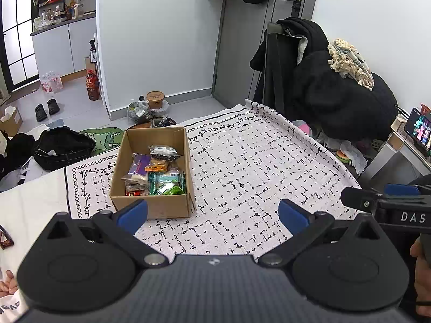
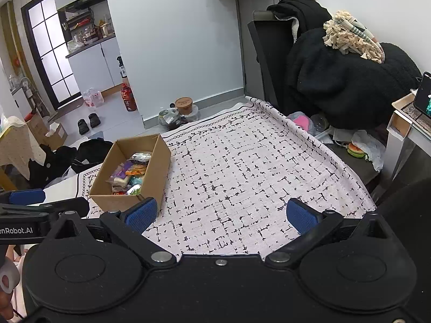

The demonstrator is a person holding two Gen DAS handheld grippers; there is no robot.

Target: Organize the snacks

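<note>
On the white cloth with black dash print (image 1: 242, 167), the open brown cardboard box (image 1: 153, 204) sits near the left edge, and all the snacks are inside it. So the pile of small wrapped snack packets (image 1: 155, 173) fills the near half of the box, with a purple packet (image 1: 140, 163), an orange one (image 1: 156, 165) and some green ones (image 1: 169, 188) mixed together. One clear-and-dark bag (image 1: 163, 153) lies further back in the box.

The left gripper (image 1: 212, 214) hovers just on the near side of the box, its blue-padded fingers (image 1: 133, 214) spread wide with nothing between them; the left pad overlaps the box's front wall in the view, can't tell if it touches. The right gripper (image 2: 221, 215) hangs to the right of the box over bare cloth, fingers (image 2: 301, 215) also wide apart and holding nothing.

Behind the box there's a brown round tub (image 1: 155, 99) on the floor, and way off to the box's right a heap of black fleecy clothing (image 1: 336, 94).
</note>
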